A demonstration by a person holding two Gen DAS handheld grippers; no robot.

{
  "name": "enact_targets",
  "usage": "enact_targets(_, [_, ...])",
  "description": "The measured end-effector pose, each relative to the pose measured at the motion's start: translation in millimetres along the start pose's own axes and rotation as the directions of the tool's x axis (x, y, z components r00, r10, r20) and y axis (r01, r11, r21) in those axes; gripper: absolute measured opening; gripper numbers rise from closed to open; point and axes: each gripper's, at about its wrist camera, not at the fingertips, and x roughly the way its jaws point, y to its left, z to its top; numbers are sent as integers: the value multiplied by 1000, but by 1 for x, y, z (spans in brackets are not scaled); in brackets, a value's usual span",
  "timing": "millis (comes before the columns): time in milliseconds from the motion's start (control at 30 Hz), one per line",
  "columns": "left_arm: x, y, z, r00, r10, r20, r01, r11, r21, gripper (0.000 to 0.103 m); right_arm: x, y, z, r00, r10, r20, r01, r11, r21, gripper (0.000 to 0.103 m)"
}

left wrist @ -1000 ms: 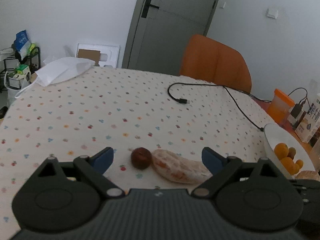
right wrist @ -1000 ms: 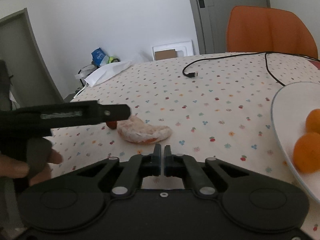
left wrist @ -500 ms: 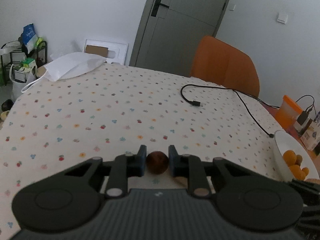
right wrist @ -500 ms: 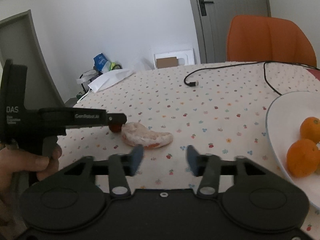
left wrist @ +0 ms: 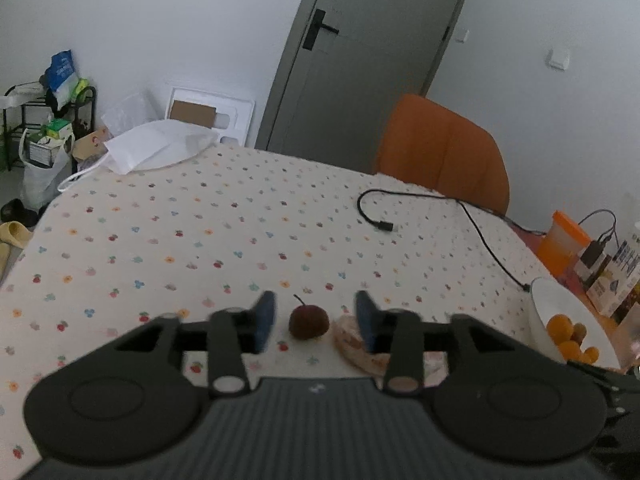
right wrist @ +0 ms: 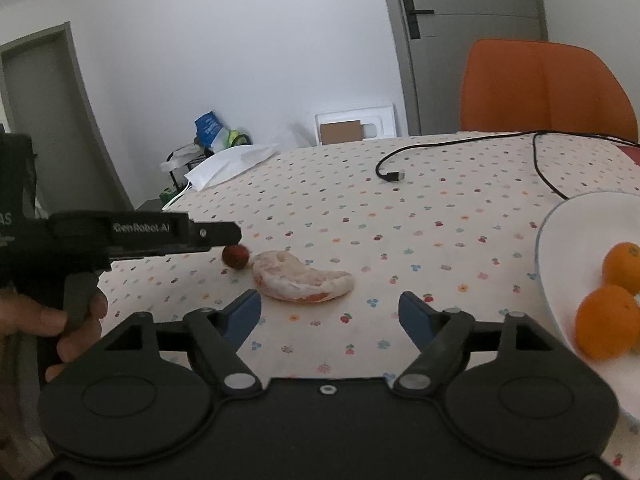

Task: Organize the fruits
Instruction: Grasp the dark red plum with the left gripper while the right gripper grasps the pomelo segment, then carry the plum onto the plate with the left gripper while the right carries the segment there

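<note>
A small dark red fruit with a stem lies on the dotted tablecloth between the fingers of my left gripper, which is open around it without touching. It also shows in the right wrist view. A peeled citrus segment lies just right of it, partly behind my left gripper's right finger. My right gripper is open and empty, a little short of the segment. A white plate with oranges sits at the right.
A black cable crosses the far right of the table. A white bag lies at the far left corner. An orange chair stands behind the table. An orange cup and boxes stand beyond the plate.
My left gripper was shut on the red fruit half a second ago and has opened, leaving the fruit on the cloth. My right gripper has opened wider.
</note>
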Motion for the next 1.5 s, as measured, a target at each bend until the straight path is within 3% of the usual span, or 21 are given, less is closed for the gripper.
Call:
enact_targets(100, [-2,2,2,1000,-6,15,6,1000,-6,56,7,4,5,1000,-3,-8,3,1000,-26,78])
enact_targets(567, [3,19,7,1000,2,15,-1,999,-51,56,60,24,22,995,65,-81,-77,983,-165,81])
enact_targets(667, [7,18,7,1000,-2,8,2,999,-49,56,64,22,22,995,36,-92,-52,984,-170,70])
enact_targets(767, [11,16,5,1000,-8,-1,8,999,-44,56,62,18,23,994,44,-97,-59,986,-157,67])
enact_targets(833, [14,13,5,1000,-13,-6,13,999,-36,56,59,16,22,995,37,-90,-50,987,-150,47])
enact_targets(867, [17,11,4,1000,-14,-9,14,999,-29,56,58,14,24,995,35,-90,-47,990,-131,44])
enact_targets(1067, [32,3,5,1000,-8,-27,8,1000,-2,56,56,8,25,996,14,-90,-24,993,-115,43])
enact_targets(1167, [40,2,1,999,-5,-53,5,1000,1,45,58,10,24,996,7,-92,-19,991,-136,44])
enact_targets(1267, [39,4,-1,999,11,-46,-11,1000,3,20,64,21,22,996,-18,-90,-2,975,-222,54])
enact_targets(1367, [36,8,0,999,9,-52,-10,1000,-16,20,70,25,22,997,-11,-82,-10,968,-252,60])
enact_targets(1433, [32,8,-1,999,8,-51,-9,1000,-18,20,71,21,26,997,-11,-81,-8,973,-232,52])
enact_targets(1467, [31,9,-1,999,7,-52,-8,1000,-18,20,71,19,28,997,-19,-79,0,974,-226,41])
enact_targets(1500, [29,8,-1,999,8,-52,-9,1000,-19,20,70,16,29,996,-15,-84,-3,978,-211,37])
